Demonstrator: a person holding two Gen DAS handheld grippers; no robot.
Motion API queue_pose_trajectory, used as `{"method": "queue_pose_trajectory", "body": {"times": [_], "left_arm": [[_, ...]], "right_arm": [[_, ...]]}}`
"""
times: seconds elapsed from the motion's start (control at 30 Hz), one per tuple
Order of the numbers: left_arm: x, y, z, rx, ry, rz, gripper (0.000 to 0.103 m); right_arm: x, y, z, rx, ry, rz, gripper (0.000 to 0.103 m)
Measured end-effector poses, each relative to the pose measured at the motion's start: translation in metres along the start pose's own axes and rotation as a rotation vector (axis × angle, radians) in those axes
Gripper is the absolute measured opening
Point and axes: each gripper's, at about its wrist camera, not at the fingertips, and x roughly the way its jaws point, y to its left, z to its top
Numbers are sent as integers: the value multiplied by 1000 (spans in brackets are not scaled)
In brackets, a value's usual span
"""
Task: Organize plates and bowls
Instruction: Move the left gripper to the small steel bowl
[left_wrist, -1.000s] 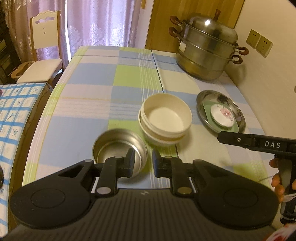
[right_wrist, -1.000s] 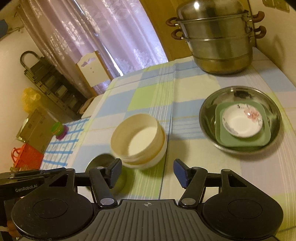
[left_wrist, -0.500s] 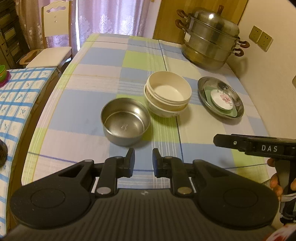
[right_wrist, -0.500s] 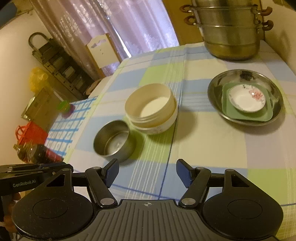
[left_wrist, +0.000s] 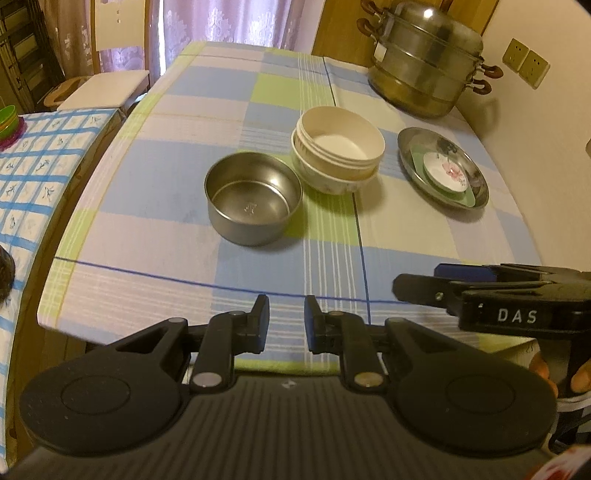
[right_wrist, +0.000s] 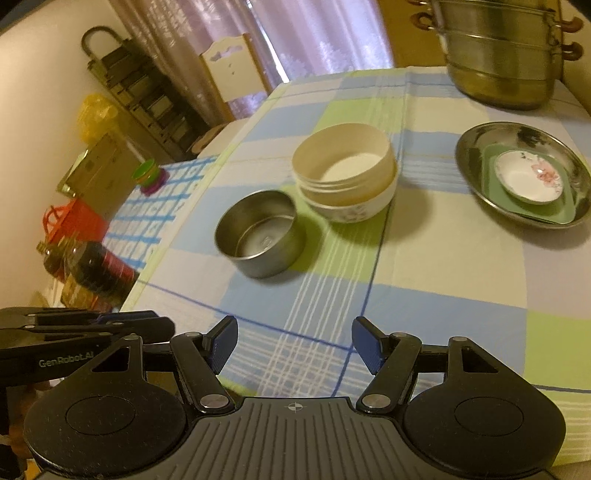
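- Left wrist view: my left tongs (left_wrist: 286, 319) hang over the near edge of the desk (left_wrist: 155, 236), fingers a small gap apart with nothing between them.
- Ahead I see the steel bowl (left_wrist: 253, 203) upright on the checked cloth, and just beside it on the right the cream bowls (left_wrist: 338, 149), nested one in another; I cannot tell if the two touch.
- Further right sits the steel plate (left_wrist: 408, 147), with a green square plate (left_wrist: 467, 197) in it and a small flowered dish (left_wrist: 445, 171) on top.
- A steamer pot (left_wrist: 424, 62) stands at the far right corner.
- The right tongs (left_wrist: 417, 290) enter from the right, seen side-on.
- Right wrist view: my right tongs (right_wrist: 294, 341) are spread wide apart and hold nothing, low over the desk's near edge.
- The steel bowl (right_wrist: 260, 232) lies front-left, the cream bowls (right_wrist: 345, 171) behind it, the steel plate (right_wrist: 469, 147) well apart to the right.
- The left tongs (right_wrist: 159, 325) show at the lower left.
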Motion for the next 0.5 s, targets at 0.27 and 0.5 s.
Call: {"method": "queue_pose_trajectory", "body": {"times": [0.27,0.5], "left_arm": [[5,5,-5,-10,11,8,17],[10,22,-4,-30,13,31,17]], "right_arm": [[11,12,-2,-31,21,1,68],[27,21,0,-56,31,-25,68]]}}
